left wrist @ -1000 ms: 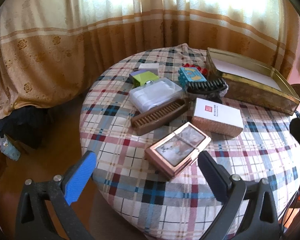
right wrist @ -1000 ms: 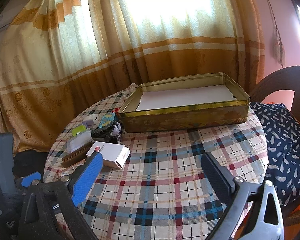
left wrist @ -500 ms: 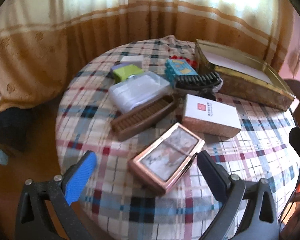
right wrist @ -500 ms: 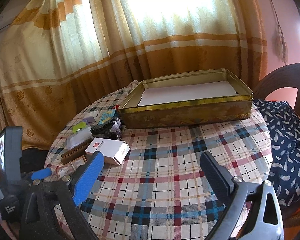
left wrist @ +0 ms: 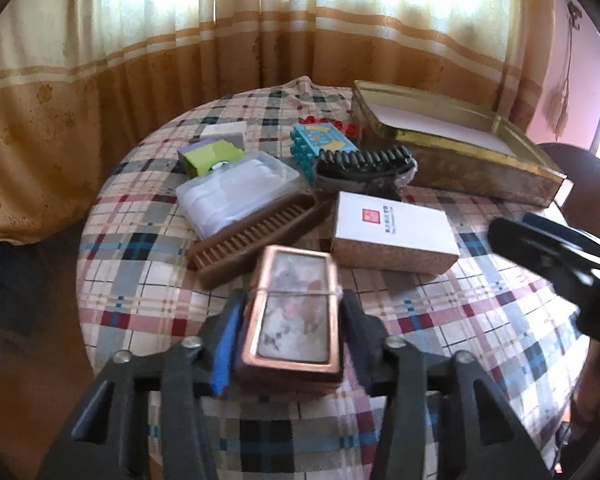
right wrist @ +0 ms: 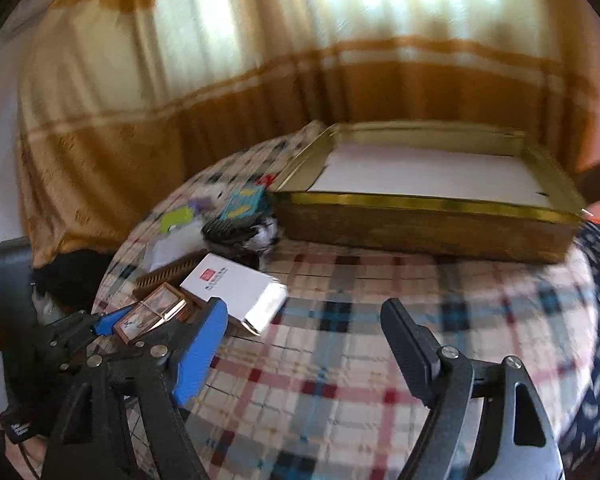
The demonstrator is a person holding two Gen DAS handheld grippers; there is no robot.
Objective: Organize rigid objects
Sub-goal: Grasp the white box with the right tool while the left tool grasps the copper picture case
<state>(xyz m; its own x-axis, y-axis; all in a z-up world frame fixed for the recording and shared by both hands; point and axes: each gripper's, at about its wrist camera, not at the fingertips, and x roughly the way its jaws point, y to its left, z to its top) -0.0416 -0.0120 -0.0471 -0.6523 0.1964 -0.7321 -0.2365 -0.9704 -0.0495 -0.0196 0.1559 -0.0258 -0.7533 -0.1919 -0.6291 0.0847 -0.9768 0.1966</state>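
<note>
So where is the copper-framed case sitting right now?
In the left wrist view the copper-framed case lies at the near edge of the table, between the closing left gripper fingers, just in front of the wooden comb and white box.

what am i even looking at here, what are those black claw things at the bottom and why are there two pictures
The black claws are two hand-held grippers; a person carries one in each hand, and each has a fisheye camera looking along its fingers. So one picture is from the left gripper and the other from the right gripper.

Both look at a round table under a plaid tablecloth. On it lie a copper-framed case, a white carton, a brown wooden comb, a clear plastic box, a black brush, a blue toy block, a green box and an open gold tin lined with white paper.

The left gripper's jaws are closing on the copper-framed case, flanking both sides. The right gripper's jaws are also closing, with nothing between them.
</note>
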